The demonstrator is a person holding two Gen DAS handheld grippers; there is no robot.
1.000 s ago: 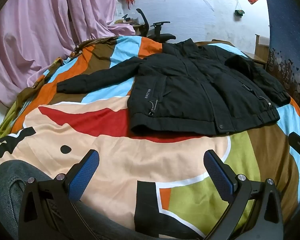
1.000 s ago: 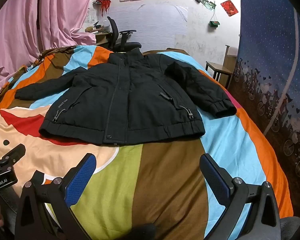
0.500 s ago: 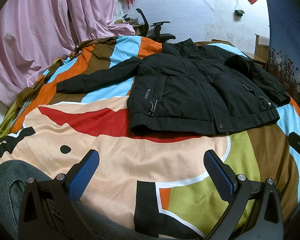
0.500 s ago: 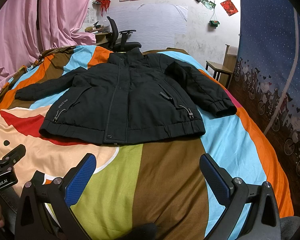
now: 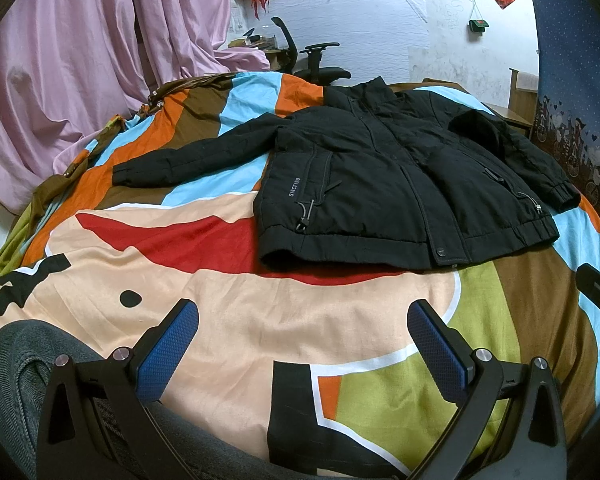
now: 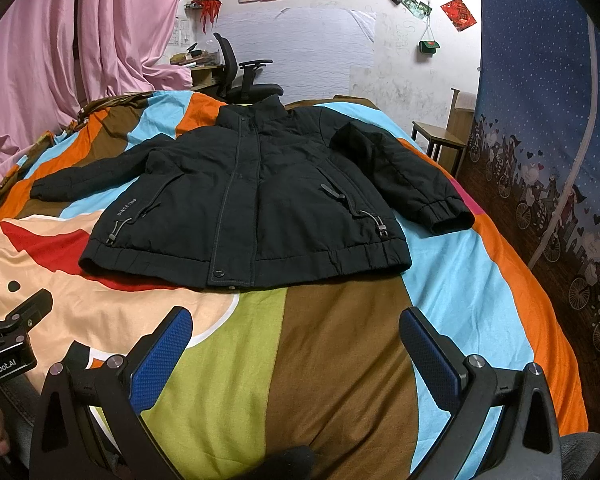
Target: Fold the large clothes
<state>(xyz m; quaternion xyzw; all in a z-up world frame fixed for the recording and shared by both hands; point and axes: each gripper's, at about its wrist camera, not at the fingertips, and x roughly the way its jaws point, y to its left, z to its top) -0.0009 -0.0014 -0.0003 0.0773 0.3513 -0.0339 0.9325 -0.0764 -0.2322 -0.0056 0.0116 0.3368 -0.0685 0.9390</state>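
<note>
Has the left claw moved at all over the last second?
No. In the left wrist view the black jacket sits at the same place in frame between the open left claw fingers as before, so the claw has held still.

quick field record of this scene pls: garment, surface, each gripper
garment: black jacket, front up, closed, flat
sleeves: both spread out sideways
surface: colourful bedspread
left gripper: jaws open, empty, short of the hem
right gripper: jaws open, empty, short of the hem
folding: not begun
background: office chair, pink curtain
</note>
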